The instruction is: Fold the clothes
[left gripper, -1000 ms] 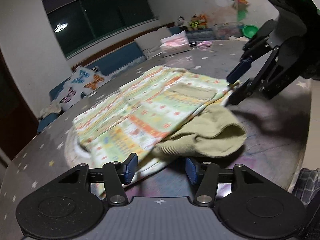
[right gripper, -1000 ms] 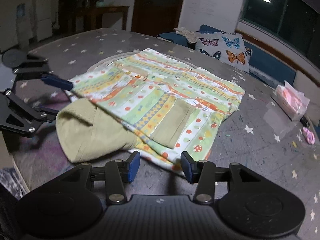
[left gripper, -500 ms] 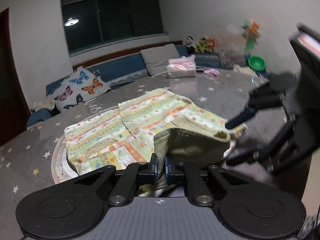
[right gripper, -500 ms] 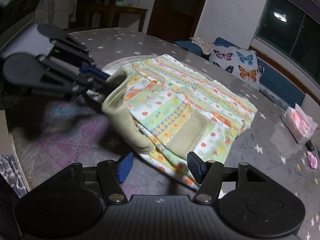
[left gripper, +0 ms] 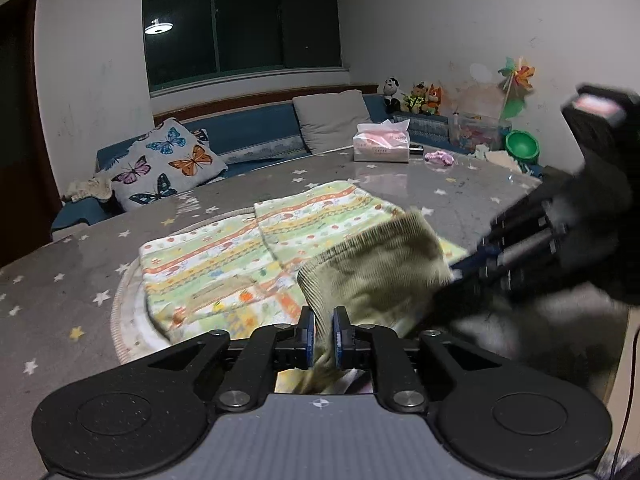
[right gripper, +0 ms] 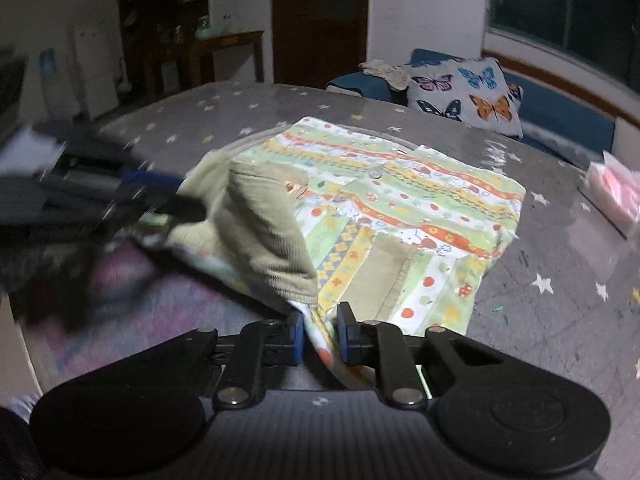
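A child's patterned garment (left gripper: pixel 240 256) with an olive ribbed collar (left gripper: pixel 376 276) lies on a grey star-print table (left gripper: pixel 60 312). My left gripper (left gripper: pixel 323 338) is shut on the olive collar edge and holds it lifted. In the right wrist view the garment (right gripper: pixel 420 208) spreads ahead and its olive part (right gripper: pixel 264 240) is folded up. My right gripper (right gripper: pixel 318 338) is shut on the garment's near hem. The right gripper shows blurred in the left wrist view (left gripper: pixel 472 264), and the left gripper shows blurred in the right wrist view (right gripper: pixel 160 196).
A tissue pack (left gripper: pixel 382 146) and a small pink item (left gripper: pixel 438 157) sit at the table's far side. A butterfly cushion (left gripper: pixel 168 164) and a grey pillow (left gripper: pixel 332 120) lie on the blue bench behind. The table edge runs close at the right (left gripper: pixel 616 360).
Both grippers went from open to shut: the left closed on the olive collar first, then the right closed on the hem. The olive part has been lifted and carried over the garment.
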The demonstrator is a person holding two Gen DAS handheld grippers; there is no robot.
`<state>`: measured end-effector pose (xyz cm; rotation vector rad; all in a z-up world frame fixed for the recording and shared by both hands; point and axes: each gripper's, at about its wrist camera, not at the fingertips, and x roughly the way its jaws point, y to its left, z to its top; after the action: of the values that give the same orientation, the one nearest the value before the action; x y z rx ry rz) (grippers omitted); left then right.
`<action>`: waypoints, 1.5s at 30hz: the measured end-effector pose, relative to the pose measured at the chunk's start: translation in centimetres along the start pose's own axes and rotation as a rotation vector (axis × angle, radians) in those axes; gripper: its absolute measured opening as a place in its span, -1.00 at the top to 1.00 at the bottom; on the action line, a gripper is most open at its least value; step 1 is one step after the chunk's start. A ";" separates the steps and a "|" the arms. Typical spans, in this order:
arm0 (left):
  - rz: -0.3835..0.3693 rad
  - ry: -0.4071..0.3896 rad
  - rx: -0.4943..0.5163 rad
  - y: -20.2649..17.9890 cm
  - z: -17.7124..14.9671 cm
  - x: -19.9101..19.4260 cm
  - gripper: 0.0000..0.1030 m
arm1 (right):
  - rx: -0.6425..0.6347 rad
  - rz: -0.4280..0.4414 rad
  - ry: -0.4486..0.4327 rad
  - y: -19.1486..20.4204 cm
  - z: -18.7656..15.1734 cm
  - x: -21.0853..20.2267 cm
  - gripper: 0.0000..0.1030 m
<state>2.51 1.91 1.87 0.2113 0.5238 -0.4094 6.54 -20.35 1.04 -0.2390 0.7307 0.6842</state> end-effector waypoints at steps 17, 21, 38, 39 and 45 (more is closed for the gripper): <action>0.155 0.076 0.218 0.5 -4.2 0.0 0.53 | 0.067 -0.028 -0.064 -0.1 1.8 -0.9 0.85; 0.156 0.069 0.181 1.5 -3.9 -0.4 0.86 | 0.066 -0.038 -0.082 0.2 1.8 -1.0 0.88; 0.066 0.010 0.152 -0.5 -2.1 -12.0 0.89 | -0.036 0.048 -0.130 5.3 -0.6 -11.7 0.91; 0.066 0.003 0.151 -0.6 -1.8 -12.6 0.89 | -0.044 0.050 -0.133 5.6 -0.4 -12.1 0.91; 0.089 -0.011 0.116 1.9 1.1 -9.7 0.89 | -0.046 0.032 -0.149 3.9 3.0 -10.2 0.93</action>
<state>-3.80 6.44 7.99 0.3427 0.4784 -0.3546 0.14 -21.09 10.32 -0.2168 0.5779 0.7414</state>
